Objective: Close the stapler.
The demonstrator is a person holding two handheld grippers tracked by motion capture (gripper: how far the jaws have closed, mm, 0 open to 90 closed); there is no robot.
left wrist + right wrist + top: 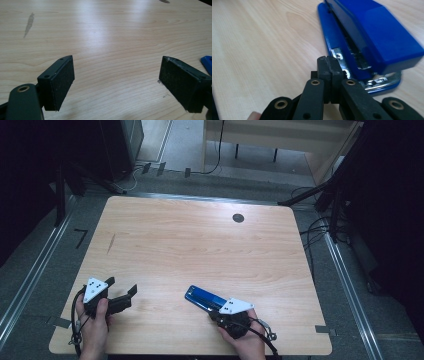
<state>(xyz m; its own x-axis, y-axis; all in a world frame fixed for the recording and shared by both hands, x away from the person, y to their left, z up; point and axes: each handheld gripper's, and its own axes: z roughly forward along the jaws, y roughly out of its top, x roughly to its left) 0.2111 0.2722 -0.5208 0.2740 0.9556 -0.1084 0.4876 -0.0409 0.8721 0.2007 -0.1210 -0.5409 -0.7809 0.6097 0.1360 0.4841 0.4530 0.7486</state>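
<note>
Showing right gripper [329,65]: fingers pressed together, beside blue stapler [372,37]
Left gripper [117,82]: fingers spread over bare surface [200,245]

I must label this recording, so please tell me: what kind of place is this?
Probably a lab or recording workspace, not a home: a bare wooden table stands on grey floor between metal rails, with loose cables and dark stands around it. A blue stapler lies on it.

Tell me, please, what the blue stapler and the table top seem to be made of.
The blue stapler looks like glossy moulded plastic, judging by its smooth, evenly coloured shell; the bright silvery parts at its mouth appear to be metal. The table top shows pale wood grain with a soft sheen, so it is probably laminate or veneer, though solid wood cannot be excluded.
</note>
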